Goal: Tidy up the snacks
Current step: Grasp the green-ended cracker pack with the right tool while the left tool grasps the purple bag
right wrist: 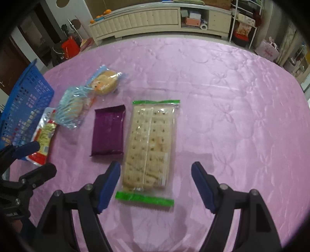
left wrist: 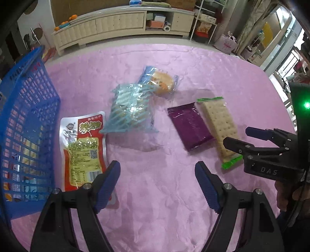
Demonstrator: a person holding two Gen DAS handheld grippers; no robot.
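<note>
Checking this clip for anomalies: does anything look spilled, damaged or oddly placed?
Nothing stands out. Five sealed snack packs lie loose but intact on the pink cloth, beside the blue basket.

A pink quilted cloth (left wrist: 155, 203) with a stitched flower pattern covers the worktop. Behind it a long cream cabinet (left wrist: 120, 25) runs along the wall, with padded drawer fronts and an open shelf holding boxes (left wrist: 158, 21) and a white roll (left wrist: 167, 28). Oranges (left wrist: 72, 17) sit on its left end. To the right stands a white wire rack (left wrist: 205, 23), and near it, on the floor, a pale pink bag (left wrist: 226, 45). A red bag (right wrist: 70, 47) sits on the floor at far left.
</note>
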